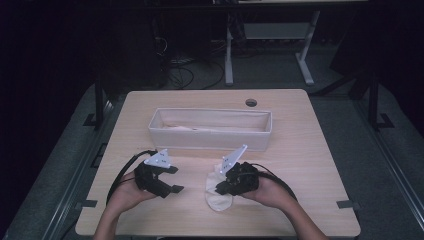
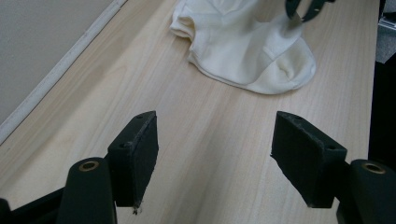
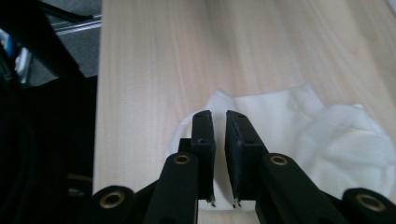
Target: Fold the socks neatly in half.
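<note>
A cream sock (image 1: 218, 198) lies crumpled on the wooden table (image 1: 310, 165) in front of me, slightly right of centre. My right gripper (image 1: 219, 189) hovers at the sock's upper part, its tips right at the fabric. In the right gripper view its jaws (image 3: 218, 116) stand almost together with a thin gap, over the sock (image 3: 336, 140), and nothing is pinched between the pads. My left gripper (image 1: 175, 179) rests to the left of the sock, wide open and empty (image 2: 215, 158). It faces the sock (image 2: 243, 51) and the right gripper's tips (image 2: 299, 9).
A long white fabric bin (image 1: 210, 141) stands across the middle of the table behind both grippers, with something pale lying inside. A cable hole (image 1: 251, 102) sits at the far edge. Bare wood lies left of the left gripper and right of the right hand.
</note>
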